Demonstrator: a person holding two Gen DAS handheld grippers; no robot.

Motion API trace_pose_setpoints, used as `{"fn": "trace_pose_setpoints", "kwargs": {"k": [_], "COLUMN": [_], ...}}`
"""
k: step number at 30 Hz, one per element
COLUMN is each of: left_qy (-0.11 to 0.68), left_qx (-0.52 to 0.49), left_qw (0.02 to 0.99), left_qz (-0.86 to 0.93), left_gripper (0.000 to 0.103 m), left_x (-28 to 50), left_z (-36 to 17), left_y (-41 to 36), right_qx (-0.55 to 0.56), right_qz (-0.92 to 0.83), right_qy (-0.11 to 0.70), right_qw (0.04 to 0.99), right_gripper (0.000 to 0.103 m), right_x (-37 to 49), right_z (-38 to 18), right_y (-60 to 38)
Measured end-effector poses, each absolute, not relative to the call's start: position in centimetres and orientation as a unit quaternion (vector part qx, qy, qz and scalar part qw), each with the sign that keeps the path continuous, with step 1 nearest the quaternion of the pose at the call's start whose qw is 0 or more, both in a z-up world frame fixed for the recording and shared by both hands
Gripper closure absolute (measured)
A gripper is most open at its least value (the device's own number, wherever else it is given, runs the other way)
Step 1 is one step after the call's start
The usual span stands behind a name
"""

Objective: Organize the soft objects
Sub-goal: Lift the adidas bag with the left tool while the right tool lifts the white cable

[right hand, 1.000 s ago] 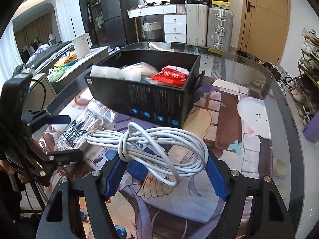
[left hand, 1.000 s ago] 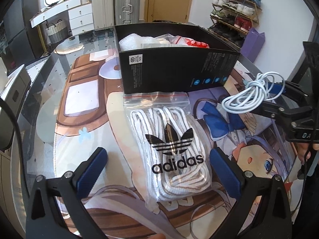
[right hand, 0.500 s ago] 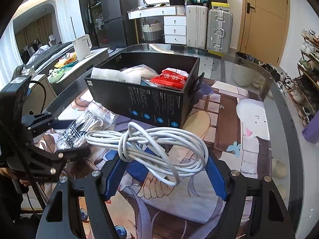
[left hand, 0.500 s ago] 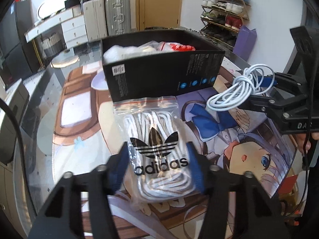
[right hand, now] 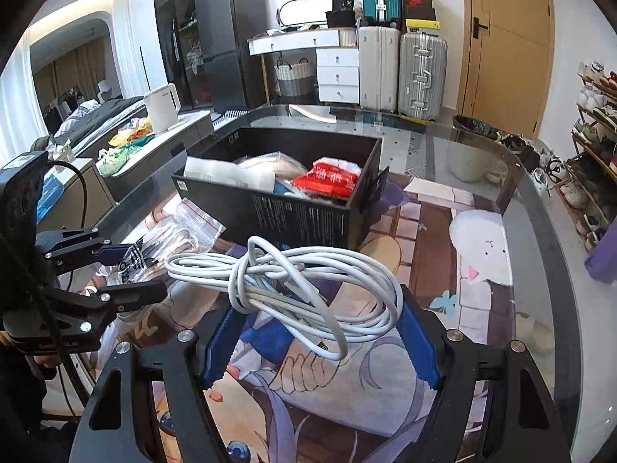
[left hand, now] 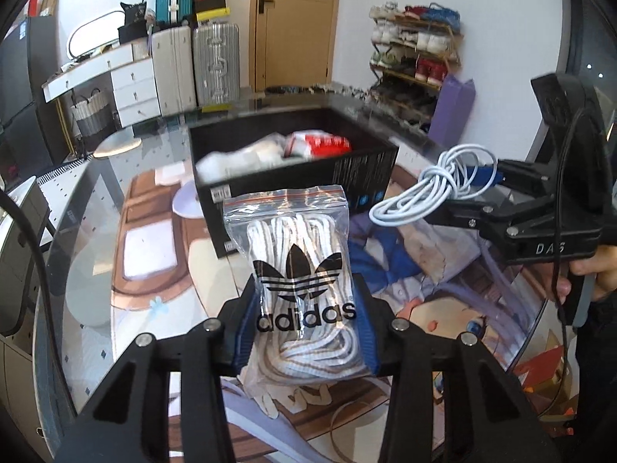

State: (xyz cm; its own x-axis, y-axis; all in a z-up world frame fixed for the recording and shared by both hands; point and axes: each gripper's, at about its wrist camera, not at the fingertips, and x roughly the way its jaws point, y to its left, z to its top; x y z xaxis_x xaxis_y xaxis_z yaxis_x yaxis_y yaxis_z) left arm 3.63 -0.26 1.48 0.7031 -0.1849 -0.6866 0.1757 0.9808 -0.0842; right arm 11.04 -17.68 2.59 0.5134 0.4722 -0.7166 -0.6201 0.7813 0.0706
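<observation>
Nearest us, we are seeing the left gripper (left hand: 306, 332) pinching a clear zip-top bag of white laces (left hand: 299, 270) between its ribbed blue pads; the crinkled plastic, printed with a black trefoil logo, is bulging above the pads and standing raised in front of the box. Beside it, the right gripper (right hand: 320, 337) is gripping a loosely knotted coil of smooth white cable (right hand: 293, 285), its toothed blue pads pressing the loops from both sides, with one end drooping forward. A person's hand (left hand: 590, 274) is wrapping the right tool's handle. Under both we are looking at a glossy printed anime mat (right hand: 432, 231) lying on a glass-topped table (right hand: 547, 231). Just beyond the two held things, a rectangular black cardboard box (right hand: 308, 220) is sitting open on the mat, holding a red-and-white soft packet (right hand: 327, 181), a white foam-like sheet (right hand: 216, 171) and what is probably a clear-wrapped pale bundle, too blurred to name. Farther back, ribbed hard-shell suitcases (right hand: 422, 73) are standing by a wooden door (right hand: 505, 42).
</observation>
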Motion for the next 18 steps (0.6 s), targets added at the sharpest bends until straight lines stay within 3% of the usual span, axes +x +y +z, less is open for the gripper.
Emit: {"fn": "trace_pose_setpoints", "kwargs": {"k": [18], "left_qy": [0.332], "left_qx": [-0.028], "left_qw": [0.939], "left_qz": [-0.084], "left_gripper": [0.06], "left_x": [3.5], "left_z": [4.9], "left_y": [1.8], "right_qx": [-0.078], "right_qz": [0.302], "right_qy": [0.346], "right_qw": [0.885], "right_gripper": [0.027], "right_x": [10.2], "right_z": [5.1], "right_y": [-18.9]}}
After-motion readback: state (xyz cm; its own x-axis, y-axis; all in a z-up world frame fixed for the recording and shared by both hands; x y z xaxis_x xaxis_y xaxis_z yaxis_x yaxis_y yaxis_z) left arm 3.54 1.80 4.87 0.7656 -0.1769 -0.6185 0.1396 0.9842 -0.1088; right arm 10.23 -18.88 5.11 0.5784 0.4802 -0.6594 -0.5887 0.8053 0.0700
